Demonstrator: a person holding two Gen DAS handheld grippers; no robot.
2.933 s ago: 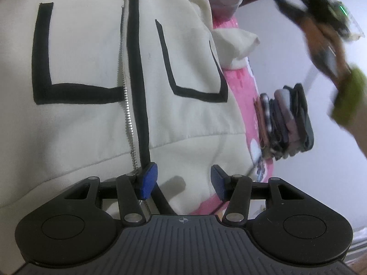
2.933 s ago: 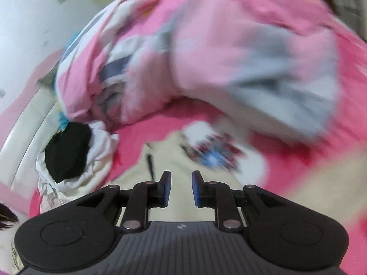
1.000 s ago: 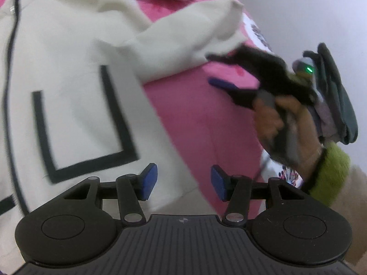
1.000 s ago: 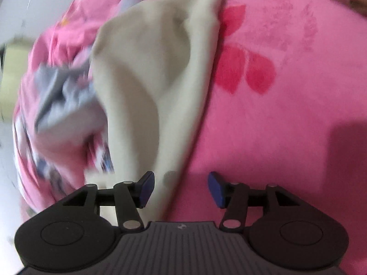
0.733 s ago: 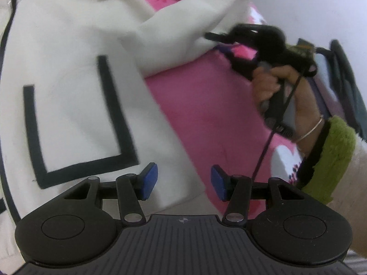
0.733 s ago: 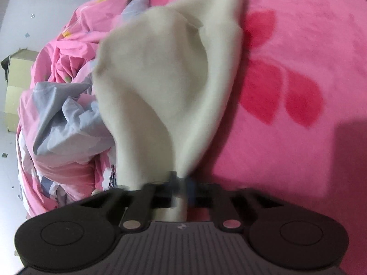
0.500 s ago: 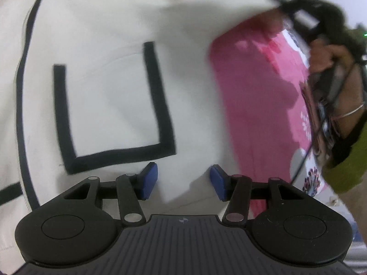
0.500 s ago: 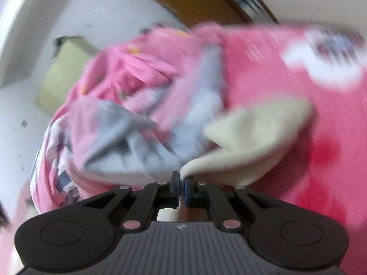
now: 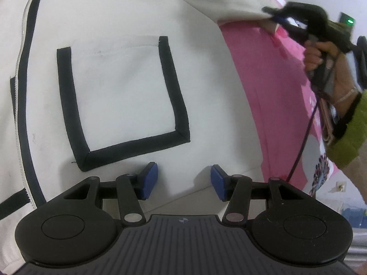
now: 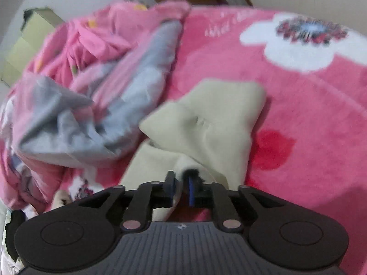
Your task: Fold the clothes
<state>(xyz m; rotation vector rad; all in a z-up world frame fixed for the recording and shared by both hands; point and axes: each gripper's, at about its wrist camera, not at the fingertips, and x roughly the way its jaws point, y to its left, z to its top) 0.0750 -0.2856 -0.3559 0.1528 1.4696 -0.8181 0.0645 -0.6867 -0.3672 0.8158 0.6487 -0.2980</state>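
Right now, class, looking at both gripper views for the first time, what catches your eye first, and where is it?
A cream jacket with a black-trimmed pocket fills the left wrist view, spread on a pink blanket. At its upper right the right gripper has the sleeve between its opening jaws. The left gripper hangs open over the hem.

A home bedroom: pink flowered blanket (image 10: 298, 114), rumpled bedding (image 10: 80, 91).
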